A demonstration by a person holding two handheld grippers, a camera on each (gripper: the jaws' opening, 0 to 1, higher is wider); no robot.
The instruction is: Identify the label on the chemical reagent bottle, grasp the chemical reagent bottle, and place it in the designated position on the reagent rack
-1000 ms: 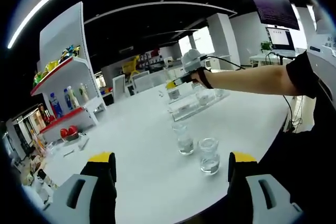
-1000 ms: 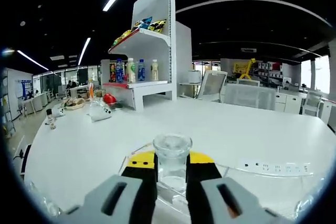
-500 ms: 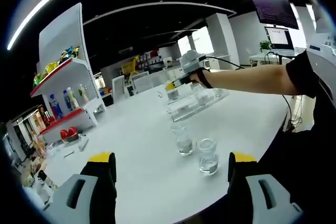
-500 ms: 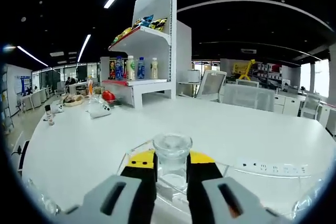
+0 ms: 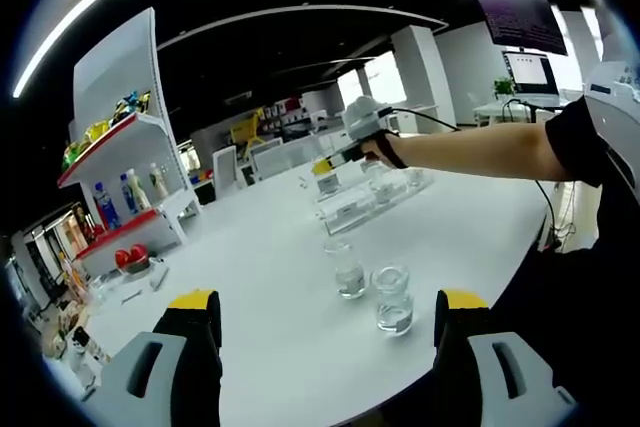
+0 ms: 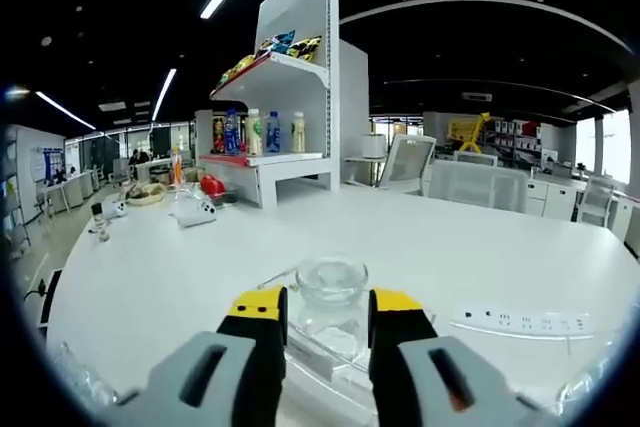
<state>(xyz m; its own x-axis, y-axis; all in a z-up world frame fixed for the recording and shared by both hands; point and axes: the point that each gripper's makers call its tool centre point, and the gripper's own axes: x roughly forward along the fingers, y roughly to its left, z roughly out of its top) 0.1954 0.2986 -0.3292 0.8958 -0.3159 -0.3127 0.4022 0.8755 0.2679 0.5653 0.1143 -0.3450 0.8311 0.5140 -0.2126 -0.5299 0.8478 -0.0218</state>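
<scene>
My right gripper (image 6: 325, 305) has just spread its jaws off the reagent bottle (image 6: 331, 299), which now stands between them in the clear reagent rack (image 6: 330, 362), so I judge this placement done. My left gripper (image 5: 325, 312) hangs wide open and empty over the white table (image 5: 270, 257); two more glass bottles (image 5: 372, 285) wait ahead.

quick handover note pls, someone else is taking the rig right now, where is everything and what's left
Right gripper: jaws parted around a clear bottle standing in the transparent rack, apparently just released.
Left gripper: open, empty, hovering over the white table.
Two more clear bottles and stand on the table ahead of the left gripper.
Done: one bottle in the rack. Left: read labels, grasp and rack the remaining two.
</scene>
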